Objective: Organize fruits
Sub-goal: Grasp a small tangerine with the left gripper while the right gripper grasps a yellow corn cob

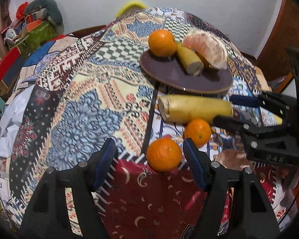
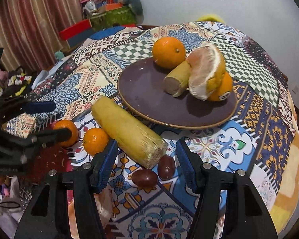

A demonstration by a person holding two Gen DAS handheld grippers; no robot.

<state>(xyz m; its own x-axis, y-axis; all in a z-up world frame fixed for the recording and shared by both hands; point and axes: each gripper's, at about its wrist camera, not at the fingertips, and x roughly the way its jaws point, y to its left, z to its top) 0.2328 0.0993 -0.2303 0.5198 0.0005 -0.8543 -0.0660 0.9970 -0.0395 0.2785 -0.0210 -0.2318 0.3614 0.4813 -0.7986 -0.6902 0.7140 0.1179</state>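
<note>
Left wrist view has the left gripper spread wide, holding nothing, a small bright orange lying loose between its blue pads, nearer the right one. Just beyond sits a second small orange, then a long cut yellow banana piece. From the right wrist, the right gripper stands apart and empty, two dark red dates between its fingers, the banana's cut end just above. Farthest, the brown plate carries one orange, one short banana piece and a peeled citrus half
</note>
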